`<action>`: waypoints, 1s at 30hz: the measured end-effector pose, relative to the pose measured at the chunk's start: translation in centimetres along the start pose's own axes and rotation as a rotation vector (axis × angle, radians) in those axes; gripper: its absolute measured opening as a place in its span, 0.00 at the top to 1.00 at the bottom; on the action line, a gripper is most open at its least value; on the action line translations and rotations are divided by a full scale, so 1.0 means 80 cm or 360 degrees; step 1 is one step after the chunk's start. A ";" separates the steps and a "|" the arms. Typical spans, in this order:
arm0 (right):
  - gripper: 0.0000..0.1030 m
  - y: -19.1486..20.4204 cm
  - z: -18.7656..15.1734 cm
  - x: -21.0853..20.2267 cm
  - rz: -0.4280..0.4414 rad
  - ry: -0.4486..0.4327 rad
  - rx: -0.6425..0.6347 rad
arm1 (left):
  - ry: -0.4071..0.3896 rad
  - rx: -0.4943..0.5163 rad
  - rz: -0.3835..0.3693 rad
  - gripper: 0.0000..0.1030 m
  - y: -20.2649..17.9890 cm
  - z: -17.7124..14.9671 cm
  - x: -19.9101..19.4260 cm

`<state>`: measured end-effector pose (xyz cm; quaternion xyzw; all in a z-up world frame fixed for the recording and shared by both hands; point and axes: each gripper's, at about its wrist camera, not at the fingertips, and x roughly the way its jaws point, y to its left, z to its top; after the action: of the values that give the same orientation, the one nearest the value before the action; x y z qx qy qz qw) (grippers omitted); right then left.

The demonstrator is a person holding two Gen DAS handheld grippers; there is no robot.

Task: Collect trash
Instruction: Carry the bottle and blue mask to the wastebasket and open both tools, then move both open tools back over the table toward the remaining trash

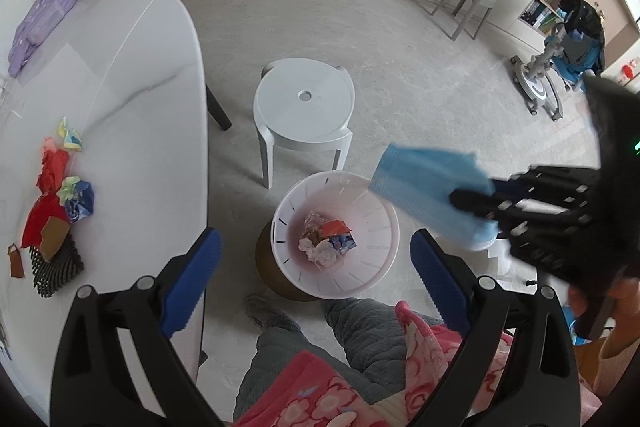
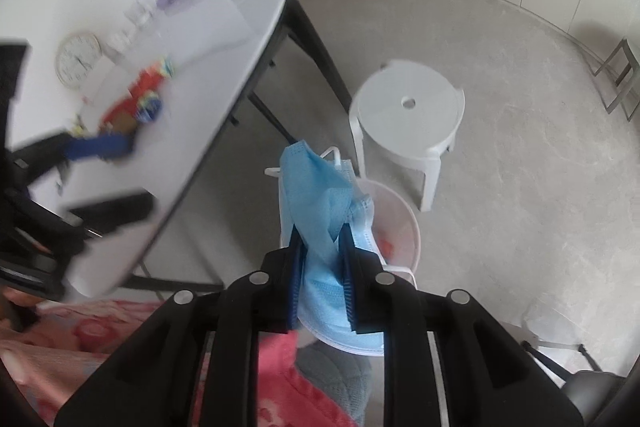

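Observation:
My right gripper (image 2: 320, 235) is shut on a crumpled blue face mask (image 2: 316, 187), which sticks out past its blue pads. It hangs just above the right rim of a white slotted trash bin (image 1: 384, 259) on the floor. In the left wrist view the mask (image 1: 424, 179) and the right gripper (image 1: 472, 201) come in from the right. Crumpled wrappers and tissue (image 1: 326, 241) lie in the bin's bottom. My left gripper (image 1: 316, 241) is open wide over the bin with nothing between its fingers. More colourful crumpled trash (image 1: 60, 195) lies on the white table (image 1: 140, 107).
A white plastic stool (image 1: 304, 99) stands on the floor just behind the bin. A black mesh mat (image 1: 56, 267) and a purple case (image 1: 40, 23) lie on the table. A person's grey trousers (image 1: 360, 331) and pink garment are right below the grippers. A floor cleaner (image 1: 540, 83) stands far right.

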<state>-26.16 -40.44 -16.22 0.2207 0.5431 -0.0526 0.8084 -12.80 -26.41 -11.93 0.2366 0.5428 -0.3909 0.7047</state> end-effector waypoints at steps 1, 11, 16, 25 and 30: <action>0.73 0.002 -0.002 0.009 0.0005 0.0025 -0.0004 | -0.0001 -0.0006 0.0002 0.12 0.002 0.000 -0.002; 0.03 0.009 0.004 0.032 -0.0209 0.0025 0.0104 | -0.0022 -0.0076 0.0038 0.12 0.030 -0.008 -0.012; 0.03 0.006 0.022 0.016 -0.0247 -0.0044 0.0142 | -0.0025 -0.0103 0.0043 0.12 0.042 -0.013 -0.016; 0.03 0.027 0.036 0.021 -0.0233 -0.0012 0.0100 | -0.0038 -0.0166 0.0077 0.12 0.066 -0.021 -0.026; 0.03 0.065 0.061 0.033 -0.0198 -0.0007 0.0024 | -0.0072 -0.0314 0.0162 0.11 0.120 -0.045 -0.042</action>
<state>-19.26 -37.37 -15.51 0.1925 0.5536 -0.1075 0.8030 -7.52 -17.12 -10.70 0.1843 0.5498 -0.3045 0.7556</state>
